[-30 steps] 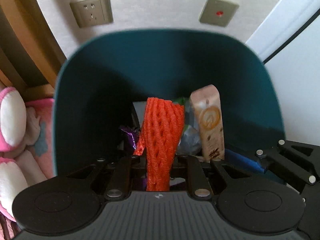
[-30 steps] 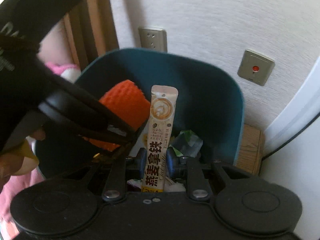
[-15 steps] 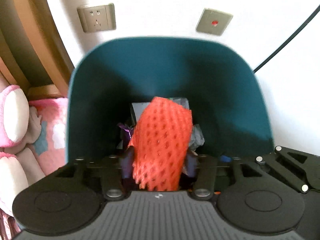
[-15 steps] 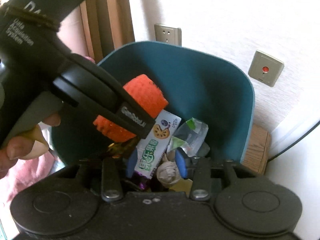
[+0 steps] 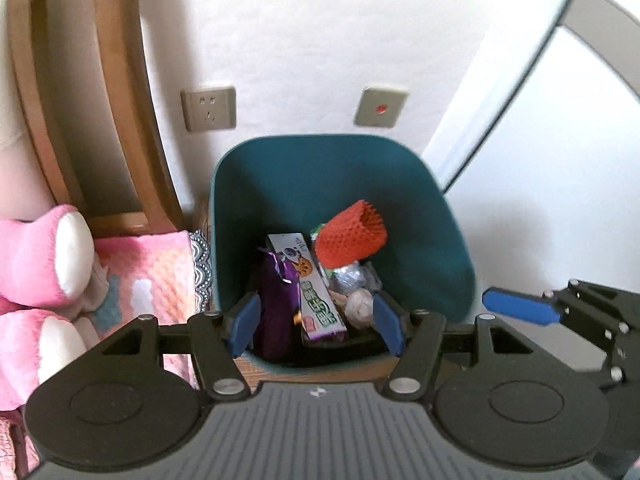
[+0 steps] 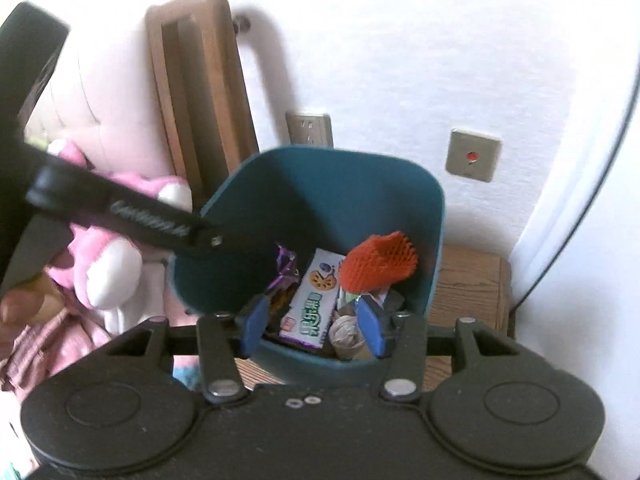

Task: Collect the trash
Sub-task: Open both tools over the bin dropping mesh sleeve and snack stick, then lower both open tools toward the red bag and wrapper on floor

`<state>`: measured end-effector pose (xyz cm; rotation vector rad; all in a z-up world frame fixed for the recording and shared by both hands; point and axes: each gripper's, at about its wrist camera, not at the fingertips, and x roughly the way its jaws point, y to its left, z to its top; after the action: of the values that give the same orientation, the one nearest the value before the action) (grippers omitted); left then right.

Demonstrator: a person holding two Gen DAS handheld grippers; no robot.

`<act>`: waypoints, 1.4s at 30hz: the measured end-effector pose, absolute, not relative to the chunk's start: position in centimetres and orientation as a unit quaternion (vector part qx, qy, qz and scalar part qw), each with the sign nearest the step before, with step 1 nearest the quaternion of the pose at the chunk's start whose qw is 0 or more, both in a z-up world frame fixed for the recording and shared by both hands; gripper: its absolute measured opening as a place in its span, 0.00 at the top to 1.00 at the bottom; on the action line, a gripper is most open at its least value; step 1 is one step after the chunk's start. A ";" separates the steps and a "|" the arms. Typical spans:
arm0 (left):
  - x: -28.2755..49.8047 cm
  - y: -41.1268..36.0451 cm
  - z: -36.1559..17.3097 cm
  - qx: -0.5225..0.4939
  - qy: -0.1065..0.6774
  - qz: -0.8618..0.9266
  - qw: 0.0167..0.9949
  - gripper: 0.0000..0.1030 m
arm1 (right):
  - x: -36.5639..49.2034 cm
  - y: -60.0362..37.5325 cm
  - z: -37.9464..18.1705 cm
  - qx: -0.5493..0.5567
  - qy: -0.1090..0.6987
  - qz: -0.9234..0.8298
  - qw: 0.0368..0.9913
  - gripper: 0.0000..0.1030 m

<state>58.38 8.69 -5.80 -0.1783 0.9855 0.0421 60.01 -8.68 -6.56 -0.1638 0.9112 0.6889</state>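
A teal trash bin (image 5: 432, 240) (image 6: 312, 192) stands on the floor against the wall. Inside lie an orange foam net (image 5: 352, 234) (image 6: 378, 264), a white cookie box (image 5: 316, 292) (image 6: 314, 300), a purple wrapper (image 5: 276, 296) (image 6: 285, 268) and a crumpled paper ball (image 5: 358, 306) (image 6: 346, 330). My left gripper (image 5: 316, 326) is open and empty above the bin's near rim. My right gripper (image 6: 312, 322) is open and empty above the bin too. The right gripper's blue fingertip (image 5: 520, 306) shows at the right of the left wrist view.
A pink plush toy (image 5: 44, 264) (image 6: 116, 248) and pink blanket (image 5: 148, 276) lie left of the bin. A wooden bed frame (image 5: 92, 92) (image 6: 200, 92) rises behind. A wall socket (image 5: 208, 109) and switch (image 5: 380, 107) sit above the bin. Wooden floor (image 6: 468, 284) lies right.
Both grippers opened and pulled back up from the bin. The orange foam net and the sachet dropped in; the net now lies in the bin.
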 end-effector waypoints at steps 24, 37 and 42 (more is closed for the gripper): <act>40.8 5.7 -9.7 -0.026 0.448 -0.022 0.894 0.21 | 43.8 -15.2 -6.9 -0.009 0.439 0.274 0.856 0.15; 45.6 -0.2 -32.7 -0.103 0.547 -0.011 0.830 0.00 | 45.3 -19.9 -28.0 -0.058 0.543 0.306 0.780 0.03; 47.8 -1.6 -43.6 -0.101 0.579 0.011 0.809 0.00 | 45.6 -21.4 -38.4 -0.050 0.575 0.269 0.771 0.05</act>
<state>47.78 -1.63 -43.62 -0.2163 1.2382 0.0233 45.64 -21.44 -38.41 -0.1080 1.2455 0.5836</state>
